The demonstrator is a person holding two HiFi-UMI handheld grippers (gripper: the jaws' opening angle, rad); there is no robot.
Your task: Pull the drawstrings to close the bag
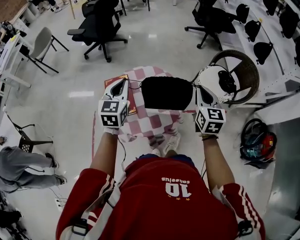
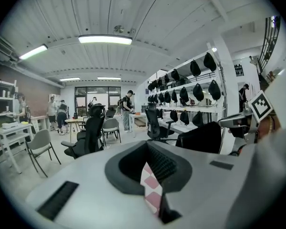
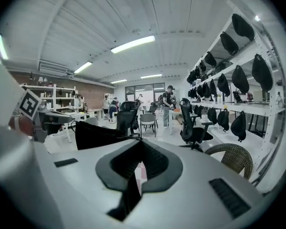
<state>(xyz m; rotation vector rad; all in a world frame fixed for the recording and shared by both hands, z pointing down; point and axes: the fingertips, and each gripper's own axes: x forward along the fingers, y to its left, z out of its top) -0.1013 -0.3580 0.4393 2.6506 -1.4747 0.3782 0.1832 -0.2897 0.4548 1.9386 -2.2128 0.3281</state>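
Note:
A black drawstring bag (image 1: 166, 93) hangs in the air between my two grippers, above a small round table with a pink checked cloth (image 1: 151, 120). My left gripper (image 1: 123, 83) is at the bag's left edge, where a thin black drawstring (image 1: 135, 85) runs to its tips. My right gripper (image 1: 198, 88) is at the bag's right edge. Both are shut, each on a drawstring. In the left gripper view the bag (image 2: 205, 137) shows to the right beyond the closed left gripper (image 2: 154, 182). In the right gripper view the bag (image 3: 99, 135) lies to the left of the closed right gripper (image 3: 133, 185).
A red book (image 1: 114, 80) lies on the table's left side. A wicker chair (image 1: 248, 72) with a white and black headset (image 1: 217, 82) stands on the right, and a backpack (image 1: 257, 141) lies on the floor. Office chairs (image 1: 102, 26) stand beyond, and a seated person's legs (image 1: 15, 166) are at left.

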